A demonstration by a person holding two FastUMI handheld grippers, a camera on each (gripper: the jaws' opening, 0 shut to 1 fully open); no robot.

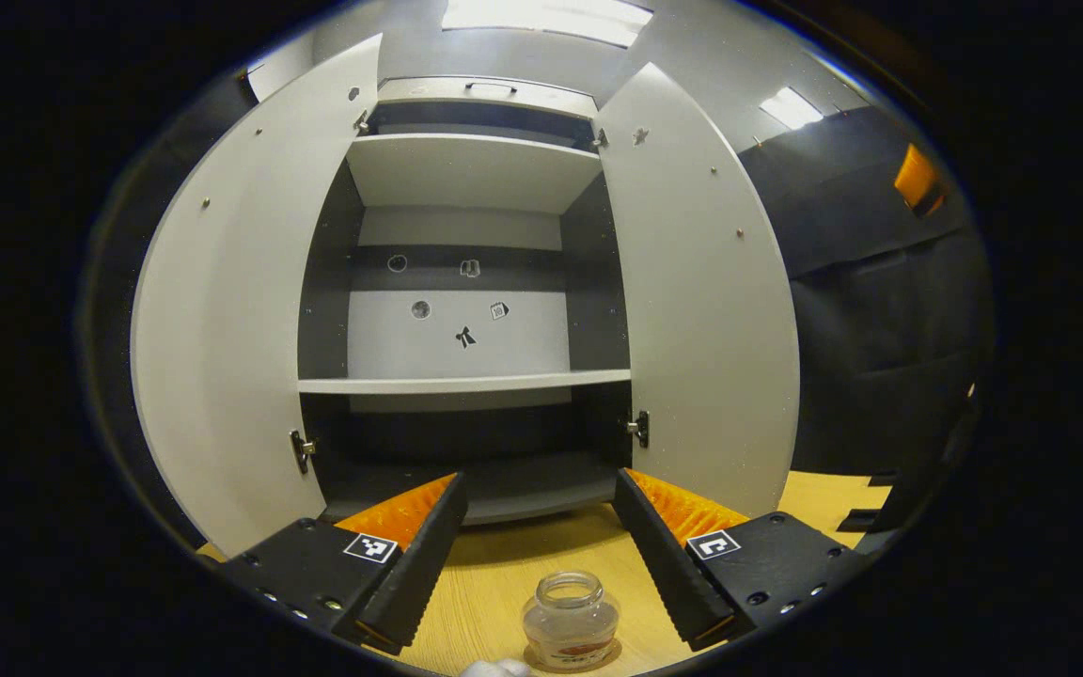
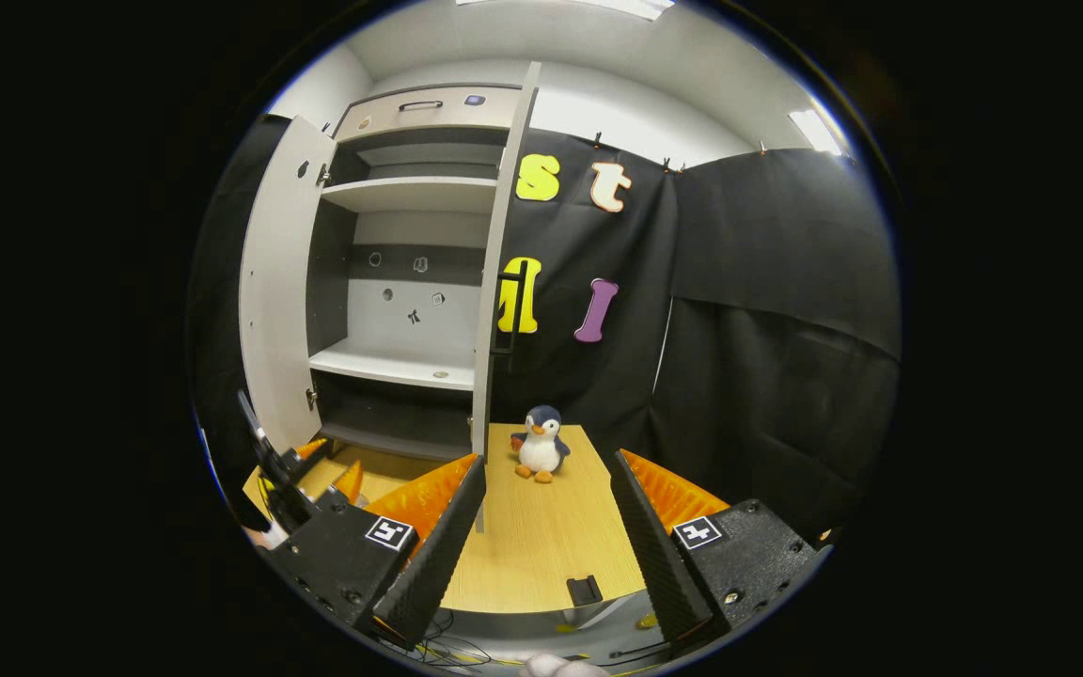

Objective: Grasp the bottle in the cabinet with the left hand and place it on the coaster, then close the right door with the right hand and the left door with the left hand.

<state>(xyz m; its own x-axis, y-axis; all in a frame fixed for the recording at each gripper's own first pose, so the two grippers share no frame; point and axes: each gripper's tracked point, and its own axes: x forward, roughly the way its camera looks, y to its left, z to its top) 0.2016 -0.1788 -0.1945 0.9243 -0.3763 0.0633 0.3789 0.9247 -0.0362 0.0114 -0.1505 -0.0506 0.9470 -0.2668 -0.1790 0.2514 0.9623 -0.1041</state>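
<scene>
In the left gripper view we see the left door [image 1: 222, 310] swung wide open beyond the left finger of our left tongs [image 1: 537, 555], then the cabinet [image 1: 466, 381] straight ahead with bare shelves, then the right door [image 1: 701, 310] open past the right finger. The left tongs are spread wide and hold nothing. The bottle [image 1: 571, 622], a small clear jar with no lid on it, stands upright on the bench [image 1: 504, 583] below and between the fingers, nearer than their tips, and touches neither. A thin brownish disc under it looks like the coaster [image 1: 541, 661], so we judge the placing done and the doors next. The bottle looks like glass: stiff, smooth, breakable and fairly light, so were we to take it again we would close on the straight body below the shoulder, not the rim. In the right gripper view the left tongs [image 2: 321, 470] show far to the left of our right tongs [image 2: 546, 527], which also stand wide open and empty. Ahead and a little left of them the right door [image 2: 501, 282] is seen edge-on, its dark handle [image 2: 515, 310] on the outer face. A toy penguin [image 2: 540, 444] sits on the bench just right of that edge, straight ahead between the fingers. We would push the door's outer face with the right tongs, keeping clear of the penguin.
</scene>
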